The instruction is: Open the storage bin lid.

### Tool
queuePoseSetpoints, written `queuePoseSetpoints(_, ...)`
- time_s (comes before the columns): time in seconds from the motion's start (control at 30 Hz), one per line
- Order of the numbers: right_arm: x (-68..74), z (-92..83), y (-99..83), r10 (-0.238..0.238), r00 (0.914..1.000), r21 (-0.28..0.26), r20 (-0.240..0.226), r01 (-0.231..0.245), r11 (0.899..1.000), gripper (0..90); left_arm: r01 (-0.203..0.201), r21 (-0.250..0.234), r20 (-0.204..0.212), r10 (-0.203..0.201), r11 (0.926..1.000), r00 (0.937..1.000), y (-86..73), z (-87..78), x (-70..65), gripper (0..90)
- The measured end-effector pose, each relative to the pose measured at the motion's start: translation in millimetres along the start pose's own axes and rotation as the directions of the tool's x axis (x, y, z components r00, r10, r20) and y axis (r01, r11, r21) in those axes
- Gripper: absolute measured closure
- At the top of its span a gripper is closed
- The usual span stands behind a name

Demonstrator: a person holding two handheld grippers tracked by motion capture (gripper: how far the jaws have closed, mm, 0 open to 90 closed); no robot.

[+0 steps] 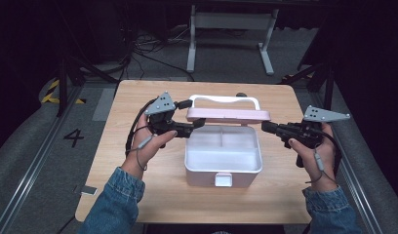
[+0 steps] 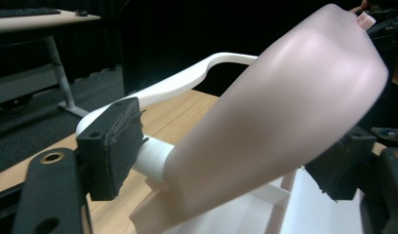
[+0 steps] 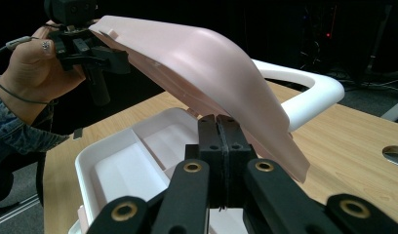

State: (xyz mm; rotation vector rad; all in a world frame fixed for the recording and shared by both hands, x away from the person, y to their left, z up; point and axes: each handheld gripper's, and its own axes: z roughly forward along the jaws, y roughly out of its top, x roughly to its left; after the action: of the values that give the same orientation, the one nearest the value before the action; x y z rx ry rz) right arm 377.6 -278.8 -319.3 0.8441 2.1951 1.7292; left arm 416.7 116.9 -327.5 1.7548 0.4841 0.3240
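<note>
While the left gripper (image 1: 199, 123) straddles the pink lid (image 1: 228, 115) with parted jaws, the right gripper (image 1: 265, 126) hovers pressed closed, empty.

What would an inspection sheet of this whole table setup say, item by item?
Surface: wooden table, bare around the box; a round hole near its far edge.
Job's things: white storage box with divided tray, open; its pink lid is raised, with a white handle behind it.
Clutter: nothing seen on the table.
Grippers: left gripper has its jaws on either side of the lid's left end; right gripper has its jaws pressed together beside the lid's right end.
Cables: one trails from each gripper over the wrist; more lie on the floor beyond the table.
Surroundings: dark room, white desk frame behind, floor marked 4.
</note>
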Motion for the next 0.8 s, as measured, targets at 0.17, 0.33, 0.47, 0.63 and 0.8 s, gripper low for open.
queuePoseSetpoints(0.17,0.4,0.4,-0.1,0.000,1.0000,0.000,-0.002,0.000,1.000,90.0,-0.040,-0.020,0.009,0.040,0.9990,0.9992,3.0,2.9,-0.4,37.5)
queuePoseSetpoints(0.33,0.4,0.2,0.0,0.000,1.0000,0.000,-0.002,0.000,1.000,89.8,-0.061,-0.029,0.029,0.062,0.9977,0.9977,4.6,4.1,-3.0,46.6)
queuePoseSetpoints(0.47,0.0,-0.7,0.0,0.009,0.9999,0.000,-0.007,-0.009,1.000,89.2,-0.050,-0.025,0.025,0.050,0.9985,0.9984,5.7,3.7,-2.0,54.3)
queuePoseSetpoints(0.63,0.2,-2.1,0.2,0.006,1.0000,-0.007,-0.005,-0.006,1.000,88.8,-0.066,-0.014,0.007,0.067,0.9977,0.9978,8.6,3.5,-0.5,58.0)
queuePoseSetpoints(0.8,-0.4,-5.0,-0.3,0.012,0.9999,0.003,0.001,-0.012,1.000,85.9,-0.061,-0.005,0.003,0.061,0.9981,0.9981,10.5,3.5,0.3,59.5)
